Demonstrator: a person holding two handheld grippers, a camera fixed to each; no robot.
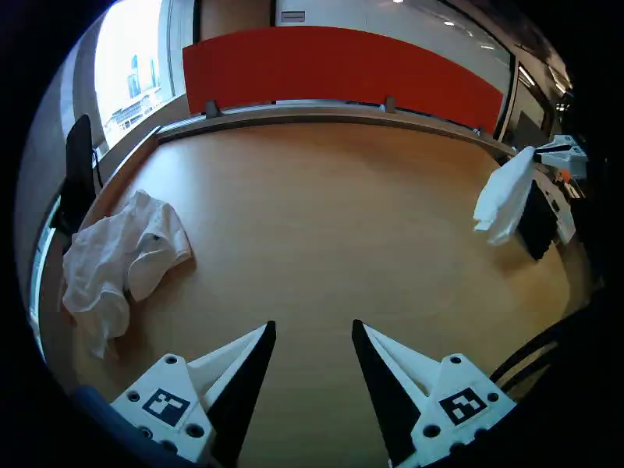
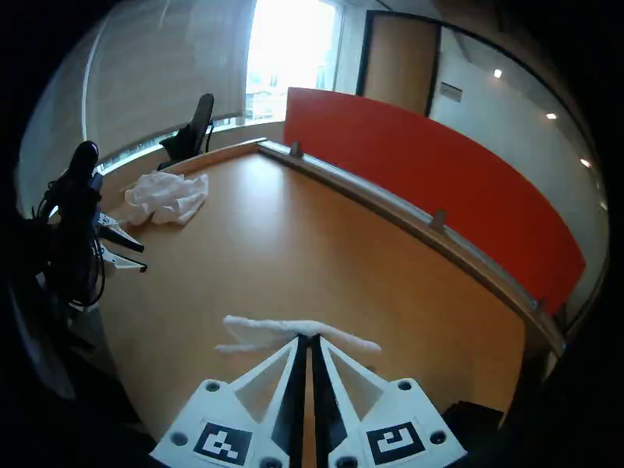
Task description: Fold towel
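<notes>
A white towel (image 2: 296, 327) hangs from my right gripper (image 2: 310, 339), whose fingers are shut on its upper edge above the wooden table (image 2: 312, 234). In the left gripper view the same towel (image 1: 503, 195) dangles at the far right, just over the table's right side, under the right gripper (image 1: 546, 152). A crumpled heap of white towels (image 1: 125, 253) lies at the table's left edge, also seen far off in the right gripper view (image 2: 168, 195). My left gripper (image 1: 312, 324) stands open over the near part of the table with nothing between its fingers.
A red partition (image 1: 343, 66) runs along the table's far side, with a raised ledge in front of it. A black chair (image 1: 78, 171) stands by the window beyond the towel heap. The wide wooden tabletop (image 1: 335, 218) lies between the two towels.
</notes>
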